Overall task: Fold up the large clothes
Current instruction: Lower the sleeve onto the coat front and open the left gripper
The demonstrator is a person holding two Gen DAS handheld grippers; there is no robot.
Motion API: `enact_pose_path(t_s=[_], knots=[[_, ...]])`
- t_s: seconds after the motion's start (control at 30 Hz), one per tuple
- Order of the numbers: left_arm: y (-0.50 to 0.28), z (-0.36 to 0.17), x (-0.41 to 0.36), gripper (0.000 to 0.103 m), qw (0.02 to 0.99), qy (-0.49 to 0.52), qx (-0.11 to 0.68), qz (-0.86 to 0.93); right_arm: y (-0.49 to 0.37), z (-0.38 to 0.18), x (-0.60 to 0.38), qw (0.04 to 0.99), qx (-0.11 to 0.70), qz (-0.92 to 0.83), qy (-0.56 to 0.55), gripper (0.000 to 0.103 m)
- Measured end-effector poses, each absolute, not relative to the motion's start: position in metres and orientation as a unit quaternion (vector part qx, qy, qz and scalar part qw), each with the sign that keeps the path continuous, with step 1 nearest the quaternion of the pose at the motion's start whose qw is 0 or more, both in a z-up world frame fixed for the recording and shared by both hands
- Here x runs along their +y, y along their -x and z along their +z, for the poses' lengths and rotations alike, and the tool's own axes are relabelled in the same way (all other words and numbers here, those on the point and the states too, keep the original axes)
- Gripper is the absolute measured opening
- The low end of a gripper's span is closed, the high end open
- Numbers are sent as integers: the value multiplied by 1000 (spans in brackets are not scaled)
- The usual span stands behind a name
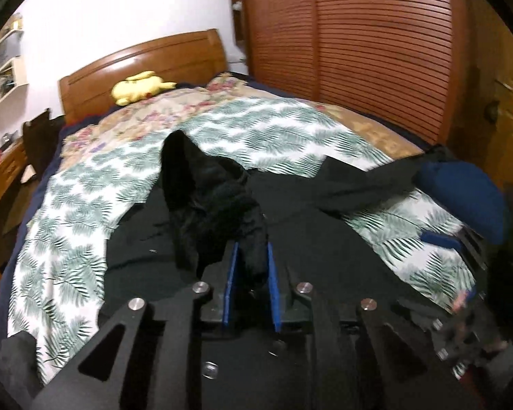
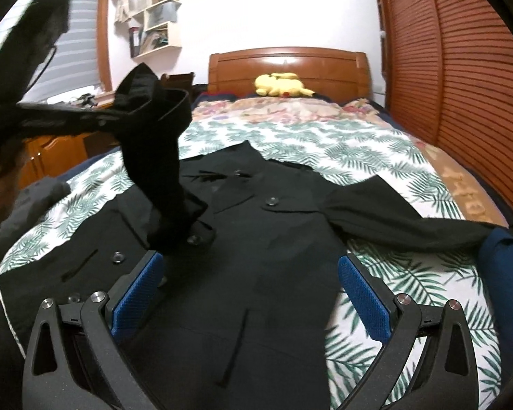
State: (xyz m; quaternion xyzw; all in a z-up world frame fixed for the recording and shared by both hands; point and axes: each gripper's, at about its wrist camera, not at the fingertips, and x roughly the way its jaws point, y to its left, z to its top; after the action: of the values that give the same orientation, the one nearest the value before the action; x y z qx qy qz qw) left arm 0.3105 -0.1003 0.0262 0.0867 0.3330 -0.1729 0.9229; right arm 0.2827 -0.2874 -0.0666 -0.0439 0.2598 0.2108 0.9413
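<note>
While the left gripper [image 1: 251, 266] clamps a bunched sleeve [image 1: 208, 201] of the black button-front coat [image 2: 242, 239] between its blue pads [image 1: 229, 273], that sleeve stands lifted off the bed, seen in the right wrist view as a dark column rising to the left above the coat's front. Right gripper [image 2: 249, 290]: jaws spread wide, nothing between the blue pads, hovering over the coat's lower front. Coat lies flat, front up, buttons showing, on the white bedspread with green leaf print [image 2: 325, 143]; its other sleeve [image 2: 393, 225] stretches out to the right toward a dark blue cushion-like bundle [image 2: 506, 273] at the bed's edge. Beyond: floral cover [image 2: 290, 109], yellow plush toy [image 2: 282, 85] against the wooden headboard [image 2: 287, 61]. Brown louvred doors [image 2: 444, 68] at right, white wall shelves [image 2: 157, 24] at left.
</note>
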Motion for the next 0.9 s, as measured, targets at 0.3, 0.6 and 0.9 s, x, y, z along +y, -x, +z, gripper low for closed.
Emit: enact_pose_path(t_s=[0.3,0.6,0.9], knots=[[-266,17,-110,33,917,-75,334,-203,-290,-68,-297,942,265,203,26,103],[-266,-29,-76,39,921,-44,346,-173,-296,-82,-285,936,281,204,47,103],[-281,-63,-48,40,928,-26,343,-145,-307,-111,-292,926,323,187,53,103]])
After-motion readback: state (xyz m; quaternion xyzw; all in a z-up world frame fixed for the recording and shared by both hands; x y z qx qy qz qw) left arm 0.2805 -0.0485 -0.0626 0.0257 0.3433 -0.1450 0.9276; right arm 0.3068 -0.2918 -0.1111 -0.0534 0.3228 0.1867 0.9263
